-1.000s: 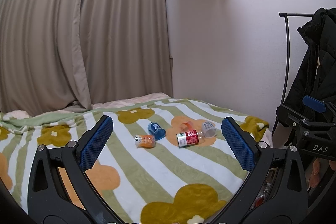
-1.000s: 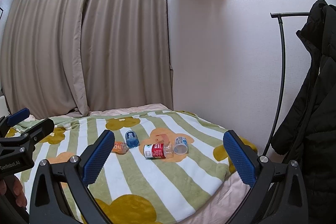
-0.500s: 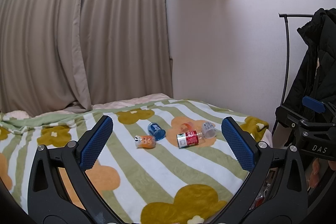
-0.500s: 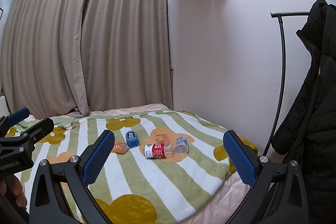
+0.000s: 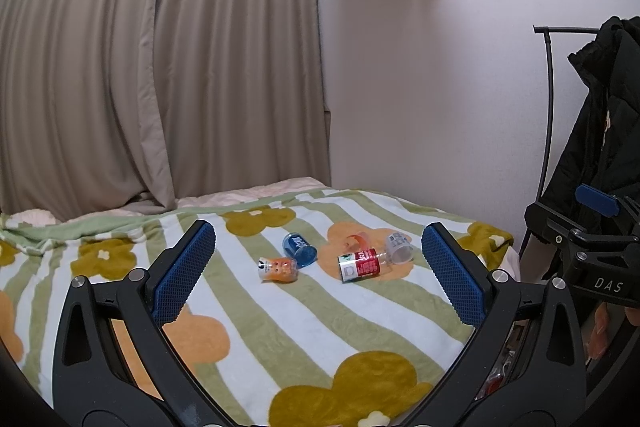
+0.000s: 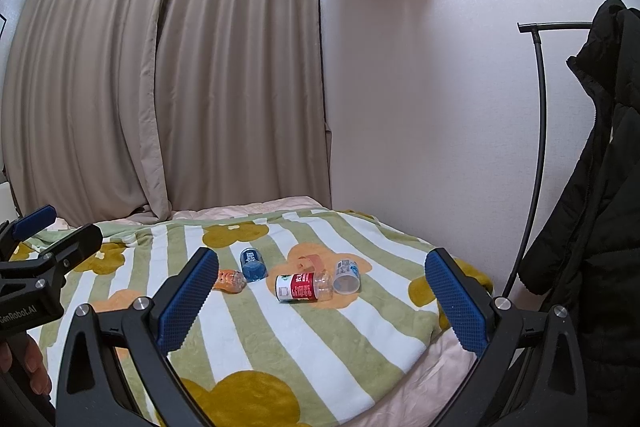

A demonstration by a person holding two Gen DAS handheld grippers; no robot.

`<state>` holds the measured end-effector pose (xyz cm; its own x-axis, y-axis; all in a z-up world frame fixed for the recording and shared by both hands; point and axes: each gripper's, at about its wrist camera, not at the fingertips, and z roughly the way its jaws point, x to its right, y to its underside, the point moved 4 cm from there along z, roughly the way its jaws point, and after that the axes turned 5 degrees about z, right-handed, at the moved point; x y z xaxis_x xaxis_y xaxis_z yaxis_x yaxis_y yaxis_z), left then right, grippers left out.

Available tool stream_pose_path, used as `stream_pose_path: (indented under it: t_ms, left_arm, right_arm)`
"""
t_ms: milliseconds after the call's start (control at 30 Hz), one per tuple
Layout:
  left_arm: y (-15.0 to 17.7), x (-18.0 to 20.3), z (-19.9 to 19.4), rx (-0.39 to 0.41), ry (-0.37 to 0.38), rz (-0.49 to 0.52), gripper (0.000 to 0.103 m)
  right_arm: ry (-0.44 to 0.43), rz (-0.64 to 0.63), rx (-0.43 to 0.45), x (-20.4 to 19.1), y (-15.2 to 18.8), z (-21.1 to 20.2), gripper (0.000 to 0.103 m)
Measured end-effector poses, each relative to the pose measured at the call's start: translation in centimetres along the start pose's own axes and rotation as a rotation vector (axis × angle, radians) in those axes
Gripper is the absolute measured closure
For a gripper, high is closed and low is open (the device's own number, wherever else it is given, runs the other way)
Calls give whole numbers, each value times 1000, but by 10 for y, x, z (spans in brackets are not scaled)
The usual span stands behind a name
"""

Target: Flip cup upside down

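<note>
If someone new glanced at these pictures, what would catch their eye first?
Probably the small cups lying on their sides mid-blanket: a blue cup, an orange cup, a red-labelled cup and a clear cup. Both grippers, left and right, frame them with jaws wide open.

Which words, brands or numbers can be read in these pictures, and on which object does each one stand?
"DAS": on the right gripper body, seen from the left wrist view.
"GenRobot.AI": on the left gripper body, seen from the right wrist view.
Red-labelled cup, blue cup, clear cup, orange cup: printing too small and blurred to read.
</note>
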<state>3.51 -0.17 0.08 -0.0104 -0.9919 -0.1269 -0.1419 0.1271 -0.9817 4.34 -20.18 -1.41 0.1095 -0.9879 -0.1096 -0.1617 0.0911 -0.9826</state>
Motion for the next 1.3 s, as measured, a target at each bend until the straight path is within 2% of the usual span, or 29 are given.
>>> stream_pose_path:
  t_ms: [567, 767, 967, 1067, 1133, 1300]
  left_arm:
    - [-1, -1, 1, -4, 1, -1, 0]
    - [-4, -7, 16, -29, -1, -3, 0]
    - [6, -20, 56, -89, -3, -24, 0]
    - [16, -29, 82, -124, -4, -36, 0]
    - [23, -34, 99, -149, -6, -39, 0]
    - [46, -42, 139, -217, -14, -41, 0]
  right_arm:
    - [-4, 3, -12, -6, 0, 1, 0]
    - [-8, 11, -34, -9, 4, 14, 0]
    - [-48, 83, -132, 0, 21, 64, 0]
    - [-100, 221, -239, 8, 34, 106, 0]
    - [-137, 355, -342, 14, 53, 148, 0]
    - [-170, 593, -476, 20, 90, 228, 0]
